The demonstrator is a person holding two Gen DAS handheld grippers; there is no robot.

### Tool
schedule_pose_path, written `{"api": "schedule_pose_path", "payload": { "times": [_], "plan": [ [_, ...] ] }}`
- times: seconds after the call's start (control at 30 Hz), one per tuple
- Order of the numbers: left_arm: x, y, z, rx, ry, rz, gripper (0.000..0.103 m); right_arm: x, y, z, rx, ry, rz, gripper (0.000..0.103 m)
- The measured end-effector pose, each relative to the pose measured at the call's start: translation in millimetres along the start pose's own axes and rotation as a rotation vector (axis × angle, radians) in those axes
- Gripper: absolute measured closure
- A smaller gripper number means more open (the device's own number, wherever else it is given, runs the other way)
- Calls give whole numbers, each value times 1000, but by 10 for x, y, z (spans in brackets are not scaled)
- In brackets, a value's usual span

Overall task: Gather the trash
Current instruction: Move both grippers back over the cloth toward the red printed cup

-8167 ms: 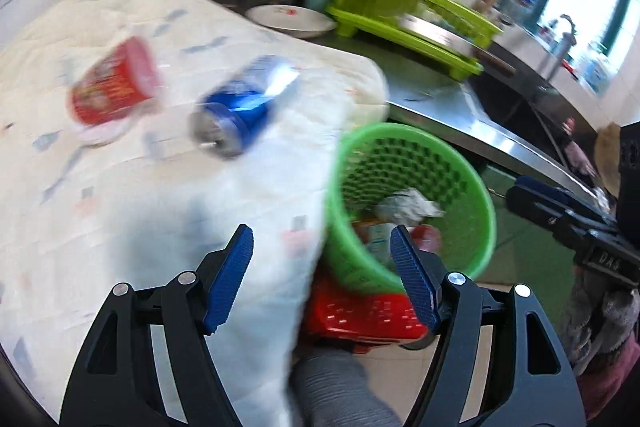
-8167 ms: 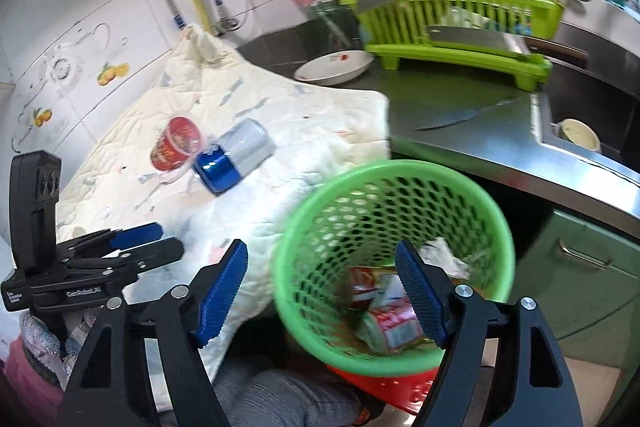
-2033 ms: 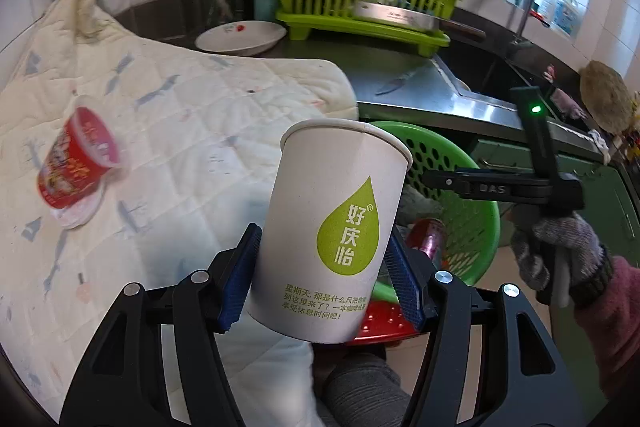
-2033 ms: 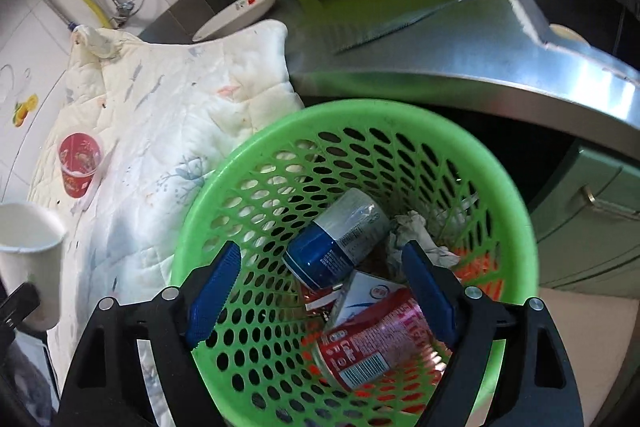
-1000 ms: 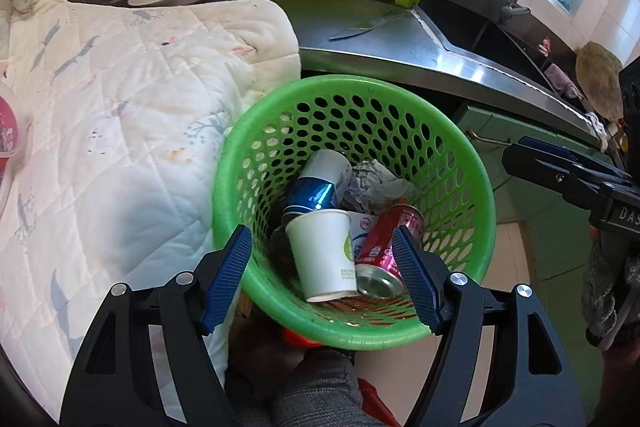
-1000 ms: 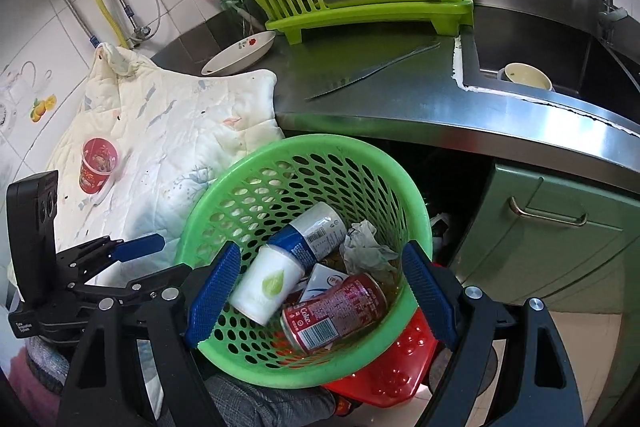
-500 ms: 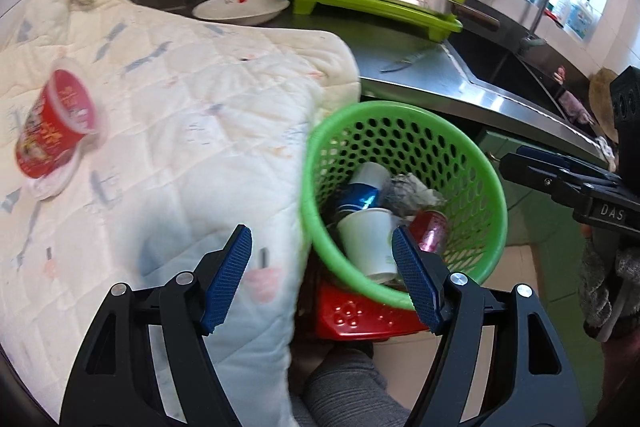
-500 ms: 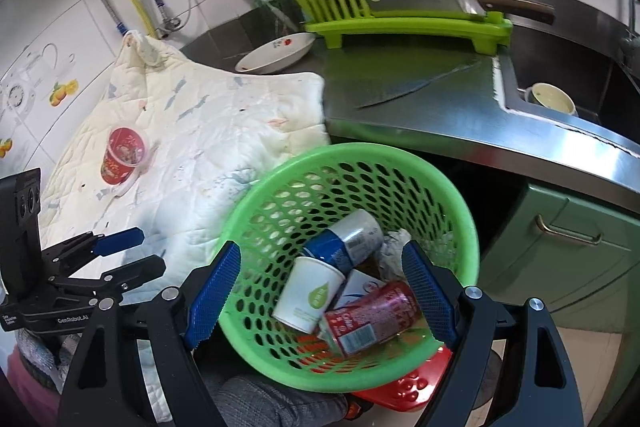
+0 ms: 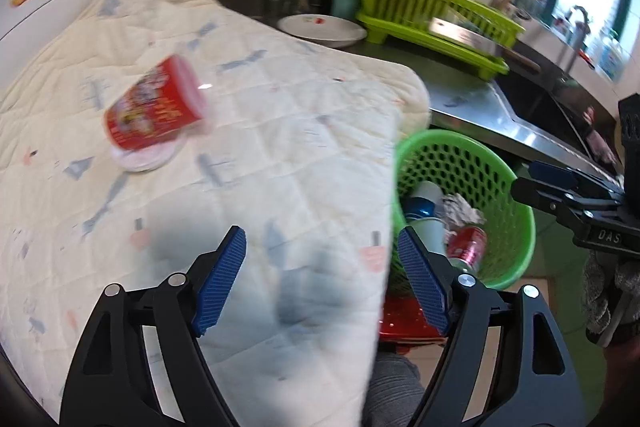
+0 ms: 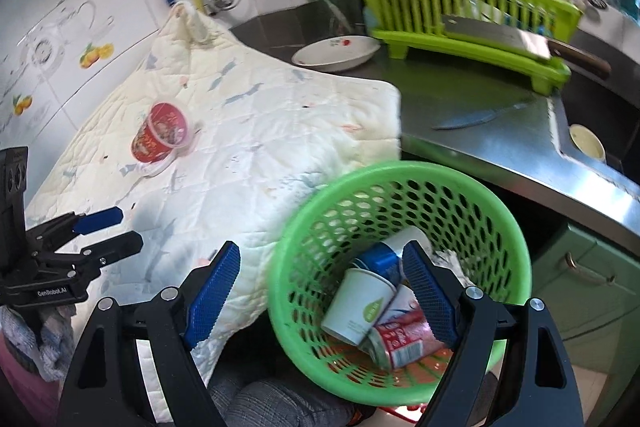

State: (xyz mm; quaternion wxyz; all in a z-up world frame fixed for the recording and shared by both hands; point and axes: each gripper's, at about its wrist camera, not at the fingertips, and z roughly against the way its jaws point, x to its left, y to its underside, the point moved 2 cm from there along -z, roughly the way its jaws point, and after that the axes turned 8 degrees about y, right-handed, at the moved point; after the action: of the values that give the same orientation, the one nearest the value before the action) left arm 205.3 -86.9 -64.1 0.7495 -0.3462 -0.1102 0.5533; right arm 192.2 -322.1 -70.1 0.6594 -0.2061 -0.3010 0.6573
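Note:
A red noodle cup [image 9: 156,113] lies on its side on the white quilted cloth [image 9: 280,131]; it also shows in the right wrist view [image 10: 160,137]. A green basket [image 10: 400,179] holds a white paper cup [image 10: 356,301], a blue can [image 10: 378,261], a red can [image 10: 404,341] and crumpled paper. My left gripper [image 9: 322,281] is open and empty above the cloth's near edge, left of the basket [image 9: 516,235]. My right gripper [image 10: 320,293] is open and empty over the basket's near rim.
A white plate [image 10: 336,55], a green dish rack [image 10: 472,23] with a cleaver, and a knife [image 10: 476,119] are on the steel counter. A sink [image 10: 592,115] with a bowl is at right. A red stool [image 9: 404,317] stands under the basket.
My left gripper has swung left from over the basket toward the cloth and the red noodle cup. The white paper cup, dropped earlier, lies in the basket.

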Motion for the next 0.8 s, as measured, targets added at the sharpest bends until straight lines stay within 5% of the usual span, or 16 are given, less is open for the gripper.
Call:
{"api": "schedule_pose_path", "payload": {
  "times": [0.47, 0.8],
  "plan": [
    [1193, 131, 517, -62, -161, 213, 22, 1074, -364, -329, -1, -99, 173, 19],
    [1604, 180, 576, -67, -180, 272, 22, 1852, -753, -697, 21, -188, 272, 14]
  ]
}}
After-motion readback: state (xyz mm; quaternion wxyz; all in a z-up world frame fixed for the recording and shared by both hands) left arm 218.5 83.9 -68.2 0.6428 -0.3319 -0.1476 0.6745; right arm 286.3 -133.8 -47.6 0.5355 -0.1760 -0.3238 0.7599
